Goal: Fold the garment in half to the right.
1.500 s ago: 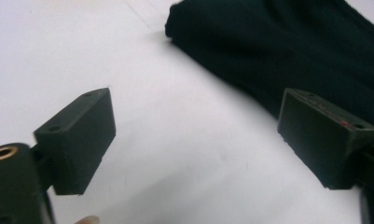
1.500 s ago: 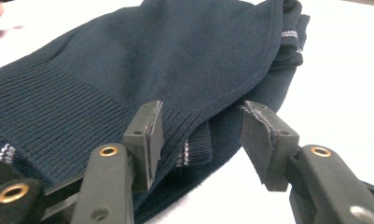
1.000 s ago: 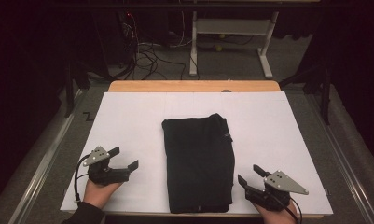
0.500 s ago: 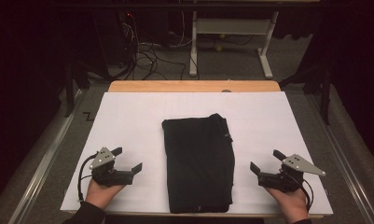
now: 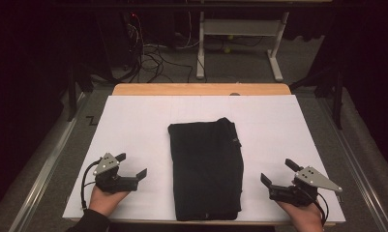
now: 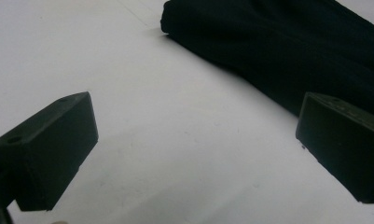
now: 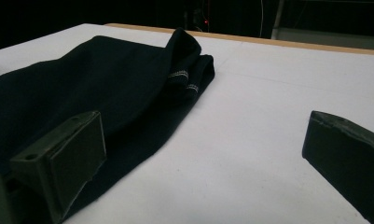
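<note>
A folded black garment (image 5: 206, 169) lies flat in the middle of the desk (image 5: 133, 121), on its white cover, long side running front to back. Its near end sits close to the desk's front edge; the far end stops about halfway up the white sheet.

Left tongs (image 5: 133, 166) rest low on the desk, just left of the garment & near its front half — jaws wide apart, nothing between them. In the left gripper view both black jaws frame bare white surface, w/ the garment's (image 6: 287, 51) edge crossing behind the right-hand jaw; no contact w/ the cloth.

Right tongs (image 5: 277, 173) sit on the opposite side, near the front right part of the desk — also wide open and empty. In the right gripper view the garment (image 7: 96, 79) lies behind the left-hand jaw, and a folded corner w/ pale stitching stands up a bit at its far end. Cannot tell whether that jaw touches the fabric.

A hand (image 5: 104, 200) holds the left gripper at the front edge; the other hand (image 5: 303, 217) holds the right one. Both tongs are apart from the garment in the high view. Beyond the white sheet a strip of bare wood (image 5: 201, 89) shows along the desk's far edge.
</note>
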